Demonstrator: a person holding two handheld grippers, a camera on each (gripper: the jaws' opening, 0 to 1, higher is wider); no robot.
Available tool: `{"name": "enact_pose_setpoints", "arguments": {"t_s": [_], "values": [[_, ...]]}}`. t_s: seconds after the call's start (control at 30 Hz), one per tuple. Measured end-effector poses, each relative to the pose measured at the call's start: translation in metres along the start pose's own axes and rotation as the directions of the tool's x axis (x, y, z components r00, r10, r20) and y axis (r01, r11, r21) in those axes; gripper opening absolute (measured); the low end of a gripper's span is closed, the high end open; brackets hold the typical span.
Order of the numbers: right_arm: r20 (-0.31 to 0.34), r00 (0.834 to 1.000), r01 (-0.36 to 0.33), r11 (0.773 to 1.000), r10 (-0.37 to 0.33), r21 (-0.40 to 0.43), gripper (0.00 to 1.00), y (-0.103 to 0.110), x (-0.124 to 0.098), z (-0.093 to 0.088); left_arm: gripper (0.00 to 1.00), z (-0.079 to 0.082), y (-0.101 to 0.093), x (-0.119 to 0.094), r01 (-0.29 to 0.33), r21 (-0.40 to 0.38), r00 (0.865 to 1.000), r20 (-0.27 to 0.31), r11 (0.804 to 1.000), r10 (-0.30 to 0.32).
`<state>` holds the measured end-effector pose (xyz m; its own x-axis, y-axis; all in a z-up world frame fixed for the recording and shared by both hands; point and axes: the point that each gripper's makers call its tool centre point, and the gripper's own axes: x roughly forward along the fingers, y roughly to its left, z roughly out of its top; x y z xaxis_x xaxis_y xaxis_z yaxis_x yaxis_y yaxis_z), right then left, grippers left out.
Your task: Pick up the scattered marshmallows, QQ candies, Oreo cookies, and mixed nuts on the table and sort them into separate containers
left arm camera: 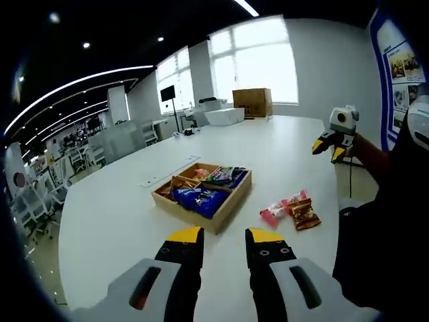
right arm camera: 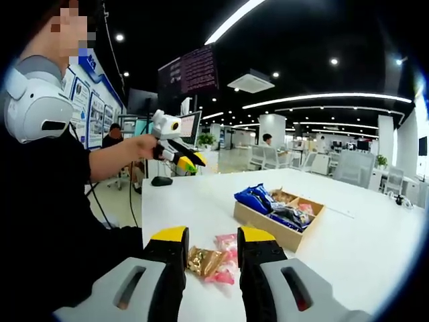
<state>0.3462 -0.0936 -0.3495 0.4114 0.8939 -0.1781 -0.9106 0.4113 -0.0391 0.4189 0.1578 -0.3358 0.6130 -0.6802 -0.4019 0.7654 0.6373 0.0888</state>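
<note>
On the table (left arm camera: pixel 120 208), the tray (left arm camera: pixel 224 211) of packets sits just left of three loose packets (left arm camera: pixel 291 209).

- Left gripper (left arm camera: pixel 224 243): black jaws, yellow tips, pale grey body.
- Right gripper (right arm camera: pixel 211 245): the same black, yellow and grey.
- Table (left arm camera: pixel 134 208): plain white all over.
- Tray (left arm camera: pixel 231 206): light brown wood.
- Blue packets (left arm camera: pixel 199 198) in the tray, glossy deep blue with white marks.
- Packets at the tray's far end (left arm camera: pixel 226 176): dark with green and red print.
- Pink packets (left arm camera: pixel 281 206) on the table, bright pink and red.
- Brown packet (left arm camera: pixel 304 215) beside them, golden brown, shiny.
- Person's sleeve (right arm camera: pixel 47 194): black; shoulder piece (right arm camera: pixel 37 107) white.
- Cardboard box (left arm camera: pixel 252 102): tan.
</note>
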Motion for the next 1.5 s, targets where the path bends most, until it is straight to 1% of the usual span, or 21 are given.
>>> {"name": "enact_pose_setpoints", "arguments": {"t_s": [0.17,0.3,0.37,0.53,0.67,0.87,1.0,1.07,1.2,1.33,1.43,1.5], "values": [[-0.006,1.000,0.003,1.000,-0.003,-0.002,0.25,-0.001,0.001,0.000,0.30,-0.002,-0.006,-0.011,-0.007,-0.027,0.999,0.033,1.000,0.007],[-0.010,1.000,0.008,1.000,-0.008,0.005,0.25,-0.003,0.002,0.000,0.30,0.000,-0.015,-0.021,-0.017,-0.036,0.997,0.079,0.999,0.020],[-0.012,1.000,0.011,1.000,-0.010,0.010,0.25,-0.005,0.003,0.000,0.30,0.000,-0.019,-0.025,-0.019,-0.041,0.996,0.089,0.999,0.022],[-0.018,1.000,0.005,1.000,-0.005,0.019,0.24,-0.006,0.007,0.000,0.30,-0.002,-0.023,-0.038,-0.044,-0.059,0.992,0.118,0.997,0.050],[-0.020,1.000,-0.003,1.000,0.003,0.003,0.23,-0.005,0.009,0.002,0.30,-0.006,-0.023,-0.048,-0.069,-0.069,0.989,0.124,0.995,0.077],[-0.026,1.000,0.002,1.000,-0.001,0.017,0.23,-0.009,0.012,0.000,0.30,-0.012,-0.024,-0.058,-0.093,-0.090,0.986,0.132,0.992,0.104],[-0.034,0.999,-0.001,1.000,0.002,0.023,0.23,-0.008,0.015,-0.002,0.30,-0.012,-0.028,-0.063,-0.112,-0.097,0.982,0.145,0.989,0.125],[-0.040,0.999,-0.002,1.000,0.003,0.024,0.23,-0.008,0.016,-0.004,0.30,-0.012,-0.033,-0.065,-0.109,-0.097,0.982,0.146,0.989,0.123],[-0.048,0.999,0.010,0.999,-0.008,0.041,0.23,-0.012,0.019,-0.008,0.30,-0.009,-0.040,-0.071,-0.121,-0.104,0.975,0.176,0.987,0.138],[-0.055,0.998,0.018,0.998,-0.015,0.059,0.23,-0.015,0.020,-0.011,0.31,-0.014,-0.046,-0.074,-0.134,-0.095,0.975,0.167,0.986,0.149],[-0.060,0.998,0.018,0.998,-0.014,0.066,0.23,-0.015,0.021,-0.011,0.31,-0.017,-0.047,-0.078,-0.145,-0.101,0.971,0.178,0.984,0.161],[-0.064,0.998,0.016,0.998,-0.012,0.063,0.23,-0.016,0.022,-0.010,0.31,-0.023,-0.047,-0.078,-0.147,-0.106,0.972,0.169,0.983,0.164]]}}
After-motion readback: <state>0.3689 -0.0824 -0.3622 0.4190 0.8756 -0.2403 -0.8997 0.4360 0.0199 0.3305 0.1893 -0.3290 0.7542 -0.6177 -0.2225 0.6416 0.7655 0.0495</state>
